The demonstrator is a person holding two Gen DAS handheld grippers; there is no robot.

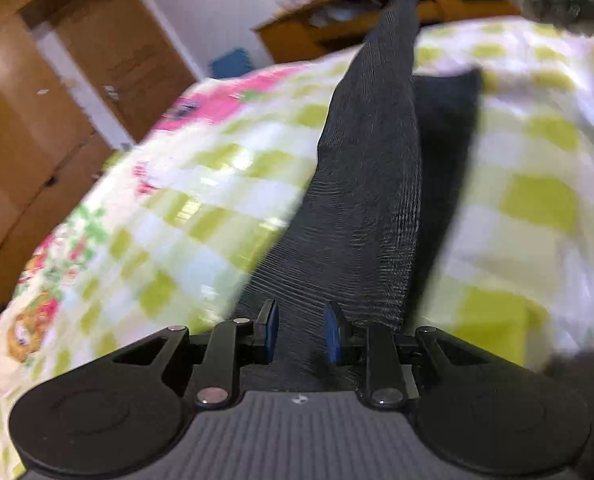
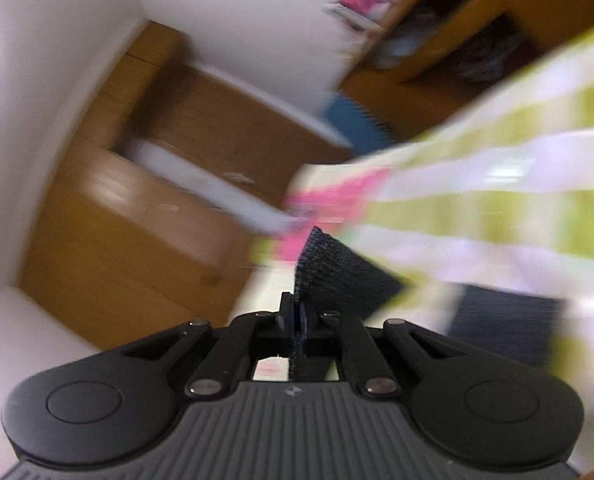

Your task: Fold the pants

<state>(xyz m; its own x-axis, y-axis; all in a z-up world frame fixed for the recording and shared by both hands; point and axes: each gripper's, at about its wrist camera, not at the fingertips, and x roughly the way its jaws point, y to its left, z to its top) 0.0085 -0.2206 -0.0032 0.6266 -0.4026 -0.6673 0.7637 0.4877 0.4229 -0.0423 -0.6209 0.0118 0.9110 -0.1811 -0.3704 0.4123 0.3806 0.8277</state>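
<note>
your left gripper (image 1: 301,330) sits nearest the lens, its blue pads narrowly apart with the dark ribbed pants (image 1: 371,184) bunched between them; whether the pads truly press the cloth is hard to make out from here, though the fabric runs taut away from them. from that gripper the pants stretch straight ahead as one long strip, over the checked bedsheet (image 1: 201,184), up to the far top corner where a blurred gripper, by my reading your right, holds the other end. so the long axis lies along the line between your two grippers, and each hand is at its own end of it.

in the right wrist view the right gripper (image 2: 297,322) is pinched tight on a corner of the pants, a ribbed flap standing up past the fingers. a second dark layer lies flat on the bedsheet beside the lifted strip.

motion blur smears the bedsheet and the wooden cabinets beyond it, and the waistband and hems cannot be told apart.
</note>
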